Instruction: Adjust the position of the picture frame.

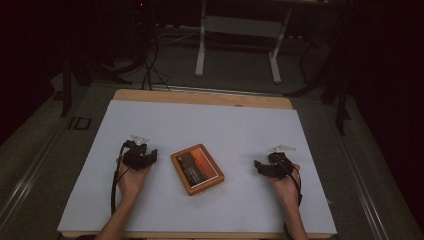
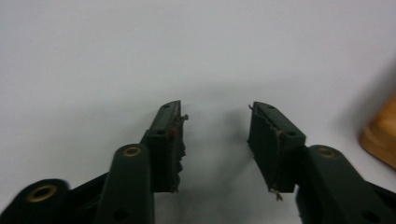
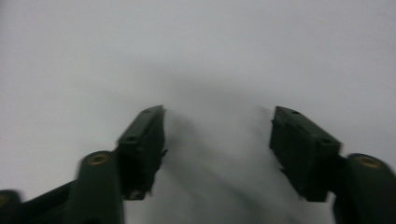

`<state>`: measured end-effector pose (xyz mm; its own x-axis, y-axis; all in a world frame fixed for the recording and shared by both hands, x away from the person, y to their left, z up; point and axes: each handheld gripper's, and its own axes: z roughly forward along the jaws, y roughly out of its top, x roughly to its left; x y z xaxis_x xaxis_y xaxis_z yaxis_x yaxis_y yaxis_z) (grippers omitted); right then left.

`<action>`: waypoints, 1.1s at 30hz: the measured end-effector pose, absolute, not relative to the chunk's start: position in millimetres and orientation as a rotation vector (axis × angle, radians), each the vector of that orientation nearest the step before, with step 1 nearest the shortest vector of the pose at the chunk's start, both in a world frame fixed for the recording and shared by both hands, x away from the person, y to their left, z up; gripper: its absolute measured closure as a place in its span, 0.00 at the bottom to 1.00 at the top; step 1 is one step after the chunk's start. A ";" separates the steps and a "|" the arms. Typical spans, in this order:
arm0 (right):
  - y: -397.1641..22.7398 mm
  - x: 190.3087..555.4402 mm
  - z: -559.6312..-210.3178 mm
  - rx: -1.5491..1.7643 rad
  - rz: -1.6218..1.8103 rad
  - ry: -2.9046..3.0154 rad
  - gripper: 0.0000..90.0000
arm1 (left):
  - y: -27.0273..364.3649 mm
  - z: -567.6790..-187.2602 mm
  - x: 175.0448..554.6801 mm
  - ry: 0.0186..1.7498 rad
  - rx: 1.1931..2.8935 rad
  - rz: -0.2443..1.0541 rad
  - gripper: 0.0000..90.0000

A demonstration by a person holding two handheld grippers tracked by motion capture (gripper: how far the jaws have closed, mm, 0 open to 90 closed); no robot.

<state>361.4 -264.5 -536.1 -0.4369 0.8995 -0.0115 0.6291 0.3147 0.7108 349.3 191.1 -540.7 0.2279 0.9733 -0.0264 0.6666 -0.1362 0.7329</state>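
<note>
A wooden-framed picture point(image 1: 197, 169) is seen lying flat near the middle of the white table top point(image 1: 220, 125), turned a little askew. The left gripper point(image 1: 150, 156) is held at about nine o'clock from the frame, just beside it but apart; its jaws are spread with nothing between them, as is seen in the left gripper view point(image 2: 215, 140), where a wooden corner point(image 2: 382, 135) shows at three o'clock. The right gripper point(image 1: 258, 165) is held at three o'clock from the frame, well apart, released and empty point(image 3: 217, 149).
</note>
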 end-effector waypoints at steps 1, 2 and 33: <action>-262.3 359.7 -534.6 1.338 0.910 2.192 0.45 | 192.4 -540.0 348.8 1.488 1.886 0.601 0.66; -257.0 356.5 -530.4 1.294 0.932 2.221 0.48 | 193.3 -538.1 347.9 1.469 1.892 0.572 0.66; -182.1 304.7 -500.2 0.802 1.086 2.585 1.00 | 159.7 -522.7 372.2 1.041 2.055 0.403 1.00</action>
